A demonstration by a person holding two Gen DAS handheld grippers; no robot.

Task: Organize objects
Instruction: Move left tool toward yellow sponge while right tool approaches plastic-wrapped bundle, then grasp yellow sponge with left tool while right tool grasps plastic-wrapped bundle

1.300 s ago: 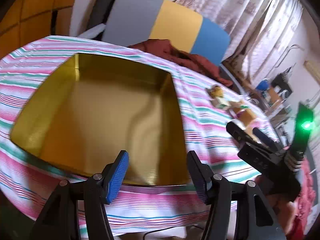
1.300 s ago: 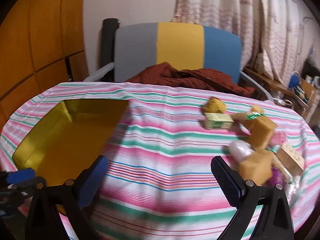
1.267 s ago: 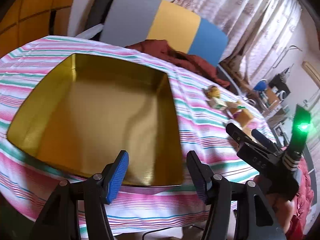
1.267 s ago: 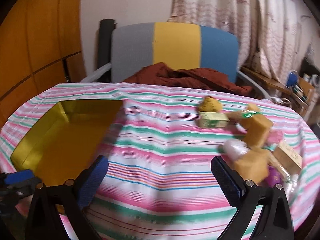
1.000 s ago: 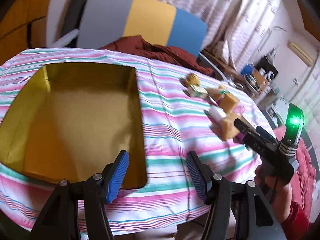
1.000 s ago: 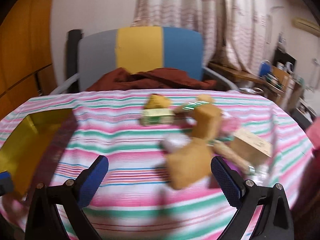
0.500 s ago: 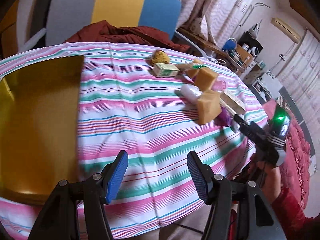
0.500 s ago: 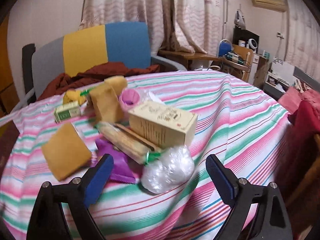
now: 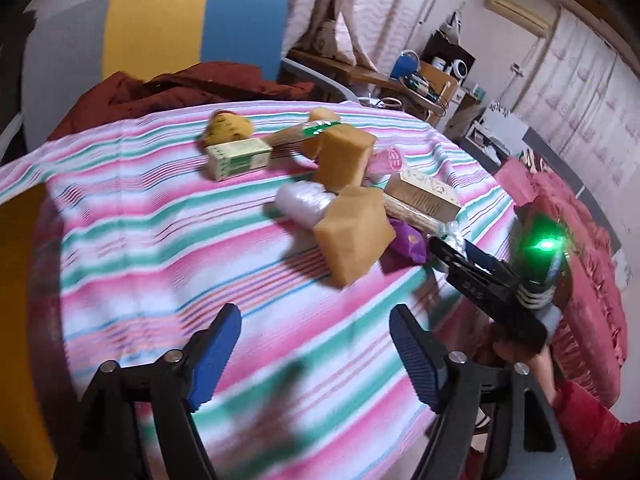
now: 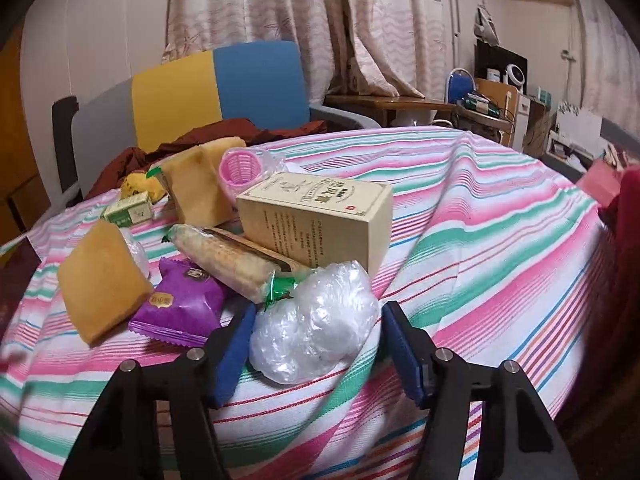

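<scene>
Striped cloth in pink, green and white covers the table [image 10: 500, 216]; my right tool [image 10: 316, 354] has just been closing, its blue pads flanking the crinkled clear plastic bundle [image 10: 316, 320], left pad touching or nearly so, right pad apart, so not yet clenched; just beyond lie a wrapped biscuit roll [image 10: 228, 258], a purple snack packet [image 10: 180, 304] and a cream carton [image 10: 316, 216]; tan sponges [image 10: 100, 280] sit further left. My left tool [image 9: 316, 356] has just been opening and hangs released, nothing between its pads, over bare cloth; a gold tin [image 9: 16, 300] shows at its left edge.
</scene>
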